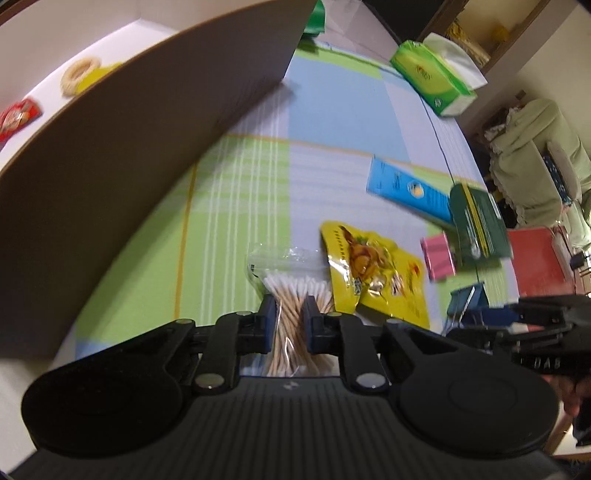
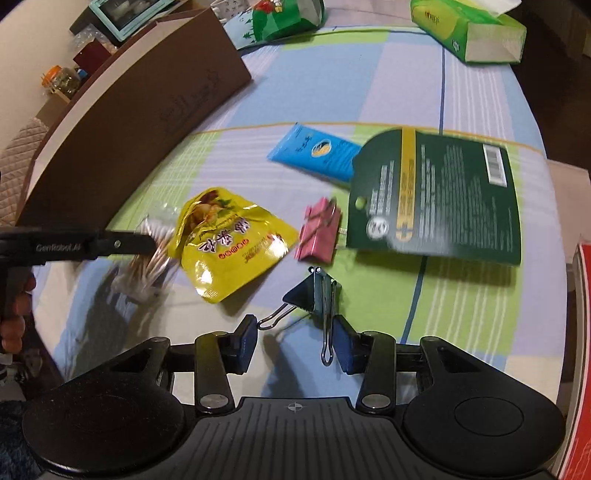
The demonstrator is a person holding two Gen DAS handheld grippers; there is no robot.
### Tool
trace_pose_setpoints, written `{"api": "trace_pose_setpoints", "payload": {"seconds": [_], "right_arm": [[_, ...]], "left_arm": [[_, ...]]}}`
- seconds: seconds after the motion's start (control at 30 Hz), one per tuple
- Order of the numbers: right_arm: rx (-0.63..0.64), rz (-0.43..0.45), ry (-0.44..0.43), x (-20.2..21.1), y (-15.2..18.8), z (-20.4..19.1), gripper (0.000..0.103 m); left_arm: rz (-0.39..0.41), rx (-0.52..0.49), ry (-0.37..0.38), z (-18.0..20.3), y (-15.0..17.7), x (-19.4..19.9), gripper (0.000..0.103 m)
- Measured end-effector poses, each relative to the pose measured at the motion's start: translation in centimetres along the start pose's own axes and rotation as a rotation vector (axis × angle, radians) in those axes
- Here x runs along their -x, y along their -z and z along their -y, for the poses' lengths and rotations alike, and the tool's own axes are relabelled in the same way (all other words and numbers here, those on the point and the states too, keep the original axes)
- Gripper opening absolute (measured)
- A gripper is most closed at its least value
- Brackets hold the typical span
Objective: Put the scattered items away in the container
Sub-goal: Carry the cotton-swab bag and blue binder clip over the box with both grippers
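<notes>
Half the cotton swab bag (image 1: 291, 314) behind left gripper (image 1: 289, 317).

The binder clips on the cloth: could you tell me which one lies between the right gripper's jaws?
The dark blue binder clip, its wire handles pointing toward the right gripper. The pink binder clip lies farther off, beside the dark green card.

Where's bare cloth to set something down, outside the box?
Free: the strip between the brown box and the blue tube, up to the tissue pack. Crowded: yellow pouch, pink clip, green card, black binder clip.
</notes>
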State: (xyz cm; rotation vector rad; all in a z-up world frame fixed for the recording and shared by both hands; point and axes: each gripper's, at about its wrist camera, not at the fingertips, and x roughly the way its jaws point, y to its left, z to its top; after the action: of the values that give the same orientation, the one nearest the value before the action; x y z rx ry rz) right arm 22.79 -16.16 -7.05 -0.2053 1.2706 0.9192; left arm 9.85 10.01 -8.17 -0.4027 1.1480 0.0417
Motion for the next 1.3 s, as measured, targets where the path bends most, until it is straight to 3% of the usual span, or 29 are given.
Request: {"api": "trace_pose_setpoints", "payload": {"seconds": [0.1, 0.17, 0.23, 0.33, 0.4, 0.43, 0.47, 0.5, 0.57, 0.67, 0.8, 1.17, 1.3], "right_arm": [[-0.002, 0.002, 0.003, 0.5, 0.6, -0.1, 0.043], [-0.004, 0.000, 0.012, 0.6, 0.9, -0.2, 0.043], [-0.012, -0.003, 0.007, 0.4, 1.2, -0.1, 0.043], [-0.022, 0.006, 0.017, 0.1, 1.4, -0.3, 0.043], [-0.019, 0.015, 0.021, -0.1, 1.5, -0.5, 0.043], [-0.012, 0.019, 0.026, -0.2, 1.6, -0.6, 0.043], [-0.001, 0.023, 0.033, -0.3, 1.6, -0.8, 0.043], [0.015, 0.026, 0.040, -0.4, 1.6, -1.0, 0.043], [0.054, 0.029, 0.057, -0.5, 1.8, -1.5, 0.043], [0.093, 0.012, 0.066, -0.6, 2.1, -2.0, 0.043], [0.087, -0.008, 0.015, -0.3, 2.1, -2.1, 0.043], [0.203, 0.071, -0.052, 3.5, -1.8, -5.4, 0.043], [0.276, 0.103, -0.066, 4.9, -4.0, -7.0, 0.043]], "left_arm": [[-0.021, 0.015, -0.007, -0.5, 1.0, 1.0, 0.019], [-0.043, 0.026, -0.007, -0.7, 1.4, 1.2, 0.066], [-0.038, 0.048, -0.015, -0.8, 1.6, 1.1, 0.078], [-0.050, 0.041, -0.007, -0.2, 1.5, 0.0, 0.078], [-0.023, -0.033, -0.049, 1.1, 1.5, -0.7, 0.074], [-0.016, -0.101, -0.089, 2.0, 1.7, -1.0, 0.065], [-0.008, -0.179, -0.122, 2.9, 2.0, -1.0, 0.044], [-0.003, -0.245, -0.145, 3.5, 2.2, -1.1, 0.032], [-0.016, -0.264, -0.121, 3.3, 2.7, -0.6, 0.022], [-0.034, -0.294, -0.130, 2.8, 3.5, 0.6, 0.020], [-0.022, -0.349, -0.147, 2.6, 4.6, 3.3, 0.020], [0.105, -0.341, -0.138, 2.0, 2.8, 10.9, 0.020], [0.151, -0.377, -0.176, 0.9, 1.8, 14.0, 0.020]]}}
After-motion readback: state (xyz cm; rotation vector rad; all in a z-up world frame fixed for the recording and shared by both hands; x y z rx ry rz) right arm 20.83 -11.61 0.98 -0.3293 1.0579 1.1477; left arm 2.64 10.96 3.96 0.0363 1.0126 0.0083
